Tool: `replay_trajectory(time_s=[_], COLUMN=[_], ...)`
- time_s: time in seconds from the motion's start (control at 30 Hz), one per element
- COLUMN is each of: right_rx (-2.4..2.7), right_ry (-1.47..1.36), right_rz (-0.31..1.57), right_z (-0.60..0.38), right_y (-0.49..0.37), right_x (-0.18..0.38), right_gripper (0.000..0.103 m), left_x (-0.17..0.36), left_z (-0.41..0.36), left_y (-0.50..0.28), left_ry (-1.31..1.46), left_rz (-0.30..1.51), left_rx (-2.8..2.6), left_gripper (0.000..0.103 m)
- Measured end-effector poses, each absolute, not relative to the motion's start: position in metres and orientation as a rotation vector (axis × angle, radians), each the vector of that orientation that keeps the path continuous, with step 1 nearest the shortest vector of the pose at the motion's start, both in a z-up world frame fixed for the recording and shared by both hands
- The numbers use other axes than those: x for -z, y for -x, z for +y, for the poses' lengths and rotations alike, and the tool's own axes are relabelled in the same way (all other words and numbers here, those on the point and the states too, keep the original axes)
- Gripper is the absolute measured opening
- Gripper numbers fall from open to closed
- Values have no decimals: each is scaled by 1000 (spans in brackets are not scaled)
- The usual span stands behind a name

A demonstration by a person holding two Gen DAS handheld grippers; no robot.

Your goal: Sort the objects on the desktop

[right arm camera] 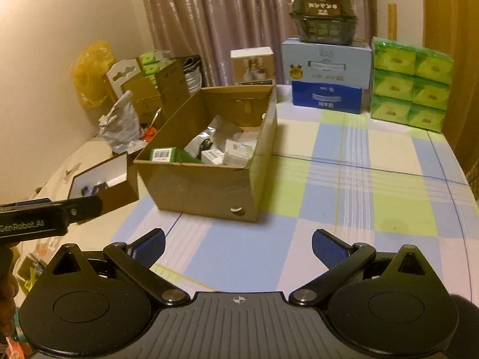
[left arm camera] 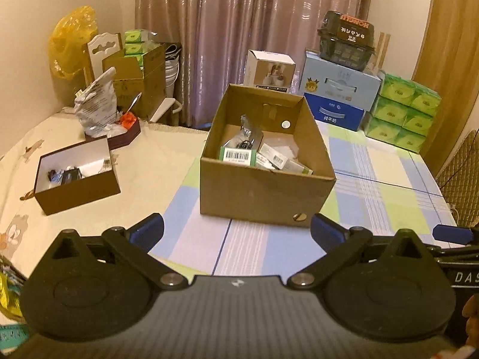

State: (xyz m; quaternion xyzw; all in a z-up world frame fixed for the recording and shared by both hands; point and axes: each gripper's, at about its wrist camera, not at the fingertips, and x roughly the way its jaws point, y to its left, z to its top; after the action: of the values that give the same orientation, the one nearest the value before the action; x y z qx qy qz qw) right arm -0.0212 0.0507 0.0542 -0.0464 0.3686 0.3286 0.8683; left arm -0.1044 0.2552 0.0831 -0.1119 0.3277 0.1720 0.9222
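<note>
My left gripper [left arm camera: 236, 233] stands wide open with nothing between its blue pads, and my right gripper [right arm camera: 238, 246] is the same: spread full, empty, hovering over the checked cloth of the table [right arm camera: 344, 179].

From the left: a small brown box [left arm camera: 76, 188] with a white lining sits on the cream part of the table, a few small dark bits in its bottom. Behind it a crumpled grey bag [left arm camera: 95, 104] leans in a shallow dark tray [left arm camera: 125, 137] beside something orange. In the middle stands the big carton [left arm camera: 263, 197], open-topped, well apart from the small box. Inside lie a green packet [left arm camera: 238, 156] with a barcode label against the near wall, a silver pouch [left arm camera: 247, 134] behind it, and several white packets [left arm camera: 274, 157] toward the right. At the far right, stacked boxes and green tissue packs [left arm camera: 401, 110] line the back edge.

I judge the packets light and fairly stiff, being thin card; I would take the green one across its narrow sides, where the pads can seat flat. The pouch looks soft and slick, likely to crumple or slide, so I would pinch it at its upright top edge. The cartons themselves are too wide to take except by one wall.

The carton's near wall hides the lower half of what lies inside, and I cannot tell how deep the pile goes. The bits in the small box are too dark and small to name. The labels are too blurred to read.
</note>
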Motion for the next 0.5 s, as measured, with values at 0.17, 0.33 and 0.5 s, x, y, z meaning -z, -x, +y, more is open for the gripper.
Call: replay_trajectory(time_s=[0.17, 0.33, 0.5], right_rx=[-699, -696, -688], right_ry=[105, 109, 110], right_rz=[762, 757, 764], right_z=[52, 53, 52], right_y=[27, 28, 26], right_x=[-55, -53, -49], right_gripper=[101, 101, 101], left_x=[-81, -80, -78], left_z=[249, 248, 247], left_y=[114, 114, 112], left_ry=[235, 230, 226], left_rz=[674, 674, 672], left_rx=[-366, -371, -376], left_gripper=[102, 102, 102])
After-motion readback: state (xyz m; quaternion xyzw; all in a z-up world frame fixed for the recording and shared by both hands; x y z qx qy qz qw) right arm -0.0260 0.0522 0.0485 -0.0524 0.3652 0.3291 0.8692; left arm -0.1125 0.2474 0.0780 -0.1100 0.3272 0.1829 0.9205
